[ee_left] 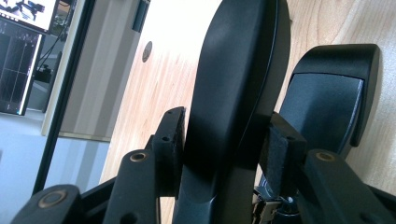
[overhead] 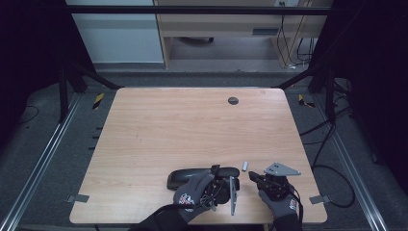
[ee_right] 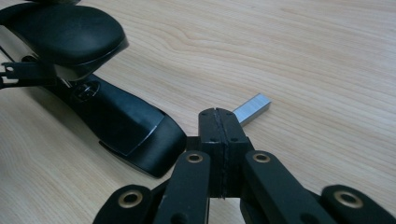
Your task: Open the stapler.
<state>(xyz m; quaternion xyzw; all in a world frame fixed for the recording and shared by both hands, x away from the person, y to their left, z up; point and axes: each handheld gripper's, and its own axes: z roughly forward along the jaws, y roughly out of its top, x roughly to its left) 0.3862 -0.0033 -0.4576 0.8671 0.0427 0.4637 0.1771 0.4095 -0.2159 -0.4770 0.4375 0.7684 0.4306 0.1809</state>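
Your left gripper [ee_left: 224,144] clamps the black stapler [overhead: 192,177] at the table's [overhead: 159,125] six o'clock edge. Your right gripper [ee_right: 218,123] is closed on nothing; the staple strip [ee_right: 252,108] lies just beyond its tips, at one o'clock.

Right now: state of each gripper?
Left gripper: closed on the stapler's top arm.
Right gripper: shut, nothing held; staple strip lies just beyond its tips.
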